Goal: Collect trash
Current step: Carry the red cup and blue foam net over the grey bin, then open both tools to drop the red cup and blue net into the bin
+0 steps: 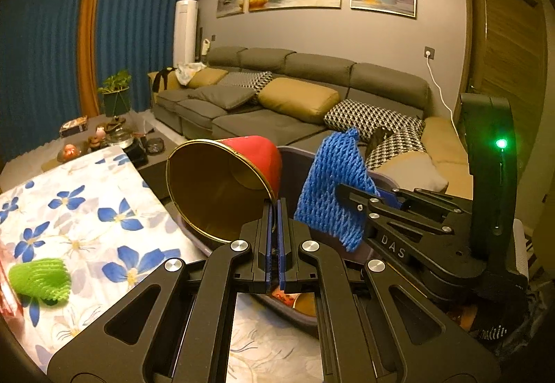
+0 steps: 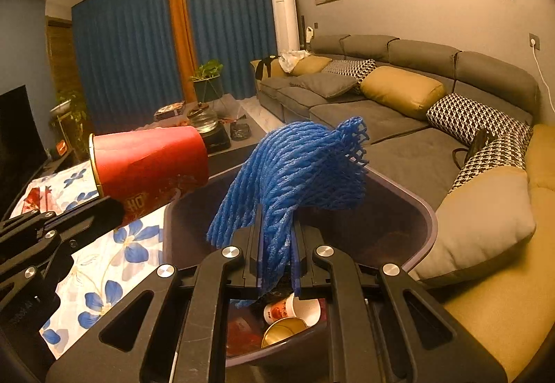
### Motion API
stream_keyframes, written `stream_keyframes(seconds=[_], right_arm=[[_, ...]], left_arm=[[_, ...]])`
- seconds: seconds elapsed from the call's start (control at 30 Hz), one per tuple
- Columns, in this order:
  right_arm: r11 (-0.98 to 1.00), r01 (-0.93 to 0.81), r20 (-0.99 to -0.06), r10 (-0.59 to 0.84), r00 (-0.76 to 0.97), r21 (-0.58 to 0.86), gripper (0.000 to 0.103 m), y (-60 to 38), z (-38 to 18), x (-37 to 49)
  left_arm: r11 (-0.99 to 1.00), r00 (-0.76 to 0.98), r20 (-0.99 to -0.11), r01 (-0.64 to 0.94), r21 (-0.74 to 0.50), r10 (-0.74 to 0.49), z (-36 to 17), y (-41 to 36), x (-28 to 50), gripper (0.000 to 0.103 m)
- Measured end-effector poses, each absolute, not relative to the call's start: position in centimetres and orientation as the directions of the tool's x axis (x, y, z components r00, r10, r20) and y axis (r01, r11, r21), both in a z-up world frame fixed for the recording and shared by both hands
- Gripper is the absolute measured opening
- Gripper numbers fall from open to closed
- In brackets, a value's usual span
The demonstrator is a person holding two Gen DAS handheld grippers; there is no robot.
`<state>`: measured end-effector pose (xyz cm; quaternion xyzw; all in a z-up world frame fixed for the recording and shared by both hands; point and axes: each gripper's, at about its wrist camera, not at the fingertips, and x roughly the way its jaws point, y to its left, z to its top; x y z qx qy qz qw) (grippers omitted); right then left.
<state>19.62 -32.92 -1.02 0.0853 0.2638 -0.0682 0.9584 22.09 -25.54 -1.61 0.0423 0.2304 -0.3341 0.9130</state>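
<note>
The left gripper (image 1: 274, 209) clenches the rim of a red paper cup (image 1: 225, 185), tipped sideways above the bin (image 2: 426, 209). Beside it, the right gripper (image 2: 275, 244) grasps a blue foam net (image 2: 295, 175), raised over the bin beside the flowered worktop (image 1: 86, 209).

Red paper cup (image 1: 225, 185), gold-lined and gold-rimmed, held on its side by the rim above the bin's edge, mouth towards the left camera; blue foam net sleeve (image 2: 295, 182) pinched upright, drooping over the dark bin (image 2: 426, 209); bin holds cups; green foam net (image 1: 40, 282) lies on the floral cloth.
</note>
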Motion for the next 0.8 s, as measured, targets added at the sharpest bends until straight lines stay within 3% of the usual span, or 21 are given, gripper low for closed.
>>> stream_keyframes(seconds=[0.37,0.7,0.8], right_arm=[[0.973,0.186,-0.523,-0.088,0.848,0.138,0.014,-33.1,-1.5,20.0],[0.97,0.19,-0.537,-0.082,0.84,0.149,0.03,-33.2,-1.8,19.9],[0.971,0.189,-0.538,-0.081,0.839,0.148,0.041,-33.2,-1.8,19.8]], left_arm=[[0.759,0.644,-0.465,0.643,-0.102,-0.608,-2.3,-27.0,23.7,0.002],[0.762,0.634,-0.487,0.639,-0.108,-0.601,-3.4,-27.5,24.6,0.002],[0.762,0.633,-0.489,0.638,-0.11,-0.6,-3.4,-27.6,24.6,0.002]])
